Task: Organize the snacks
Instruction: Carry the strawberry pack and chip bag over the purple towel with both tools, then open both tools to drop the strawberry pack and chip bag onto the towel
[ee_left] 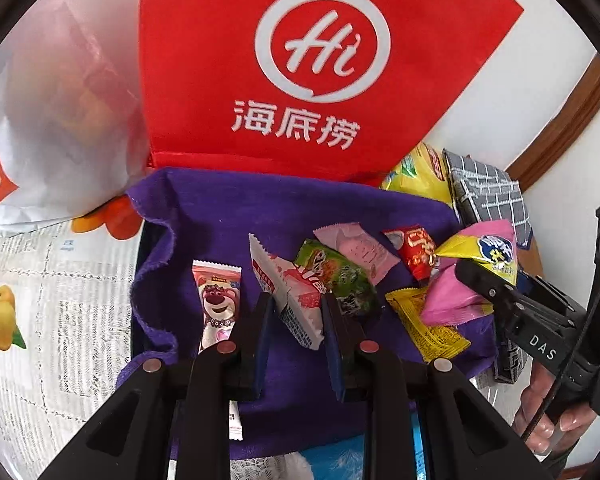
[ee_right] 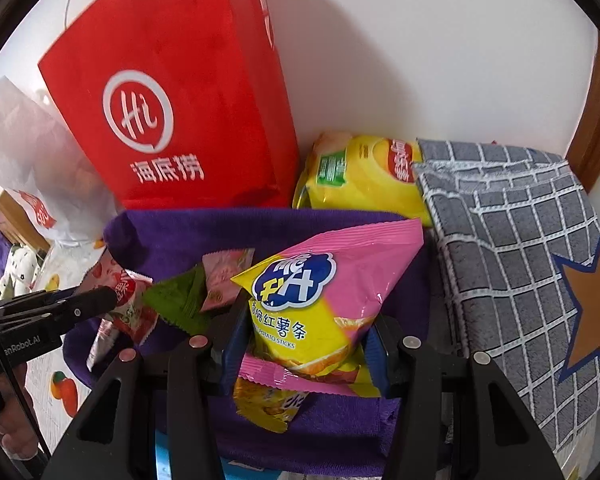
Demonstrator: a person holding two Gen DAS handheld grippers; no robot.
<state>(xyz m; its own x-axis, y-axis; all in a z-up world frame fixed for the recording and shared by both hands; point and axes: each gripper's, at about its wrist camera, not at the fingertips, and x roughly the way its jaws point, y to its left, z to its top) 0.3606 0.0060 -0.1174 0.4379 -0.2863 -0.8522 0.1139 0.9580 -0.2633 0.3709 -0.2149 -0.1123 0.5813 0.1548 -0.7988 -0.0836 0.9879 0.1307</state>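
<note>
Left gripper jaws clamp strawberry packet, long axis tilted; right gripper jaws clamp upright pink-yellow bag.

- The left gripper has a strawberry snack packet between its fingers, above the spread cloth.
- Left of that claw, a bear-print packet lies on the cloth.
- Right of it lie more small packets, among them a leaf-print packet, and further right the right gripper (its jaws on either side of the potato-stick bag).
- Beneath that bag lies a small packet, possibly touching it.
- Beyond both claws, behind the cloth, stands the shopping bag.
- Right of the shopping bag lies a chip bag, partly under the folded checked towel, right of the right claw.
</note>
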